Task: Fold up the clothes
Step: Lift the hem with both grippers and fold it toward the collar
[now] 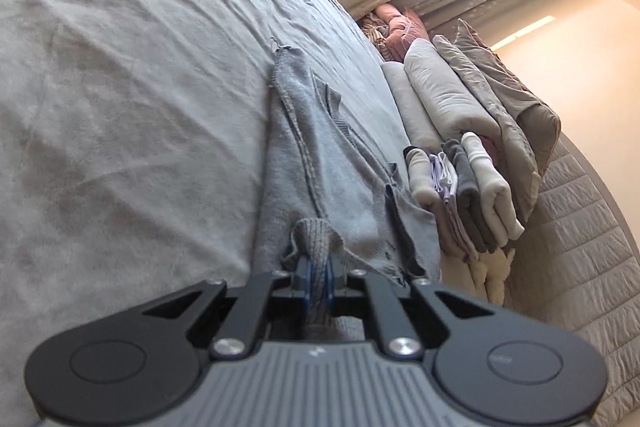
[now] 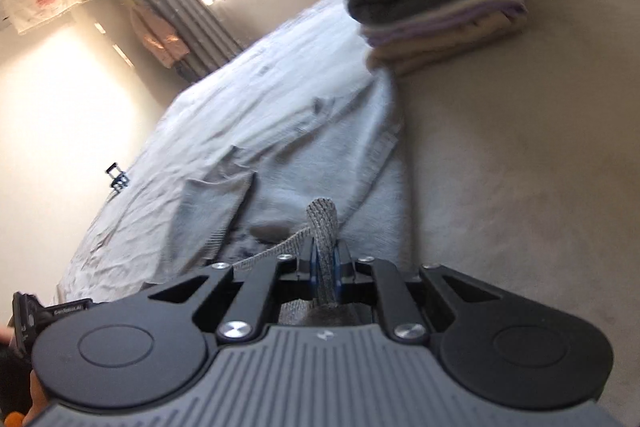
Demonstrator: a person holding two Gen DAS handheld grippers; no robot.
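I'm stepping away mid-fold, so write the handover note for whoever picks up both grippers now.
Left hand-held gripper: shut on the ribbed edge of the grey knit garment.
Right hand-held gripper: shut on another part of that ribbed edge.
The garment lies spread on the bed, beside the stack of folded clothes.
Done: several items folded and stacked.
Left: fold this garment, then add it to the stack.

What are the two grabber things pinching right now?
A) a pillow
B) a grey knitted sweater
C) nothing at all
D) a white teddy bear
B: both the left gripper and the right gripper have their fingers closed on a ribbed edge of the grey knitted sweater lying on the bed.
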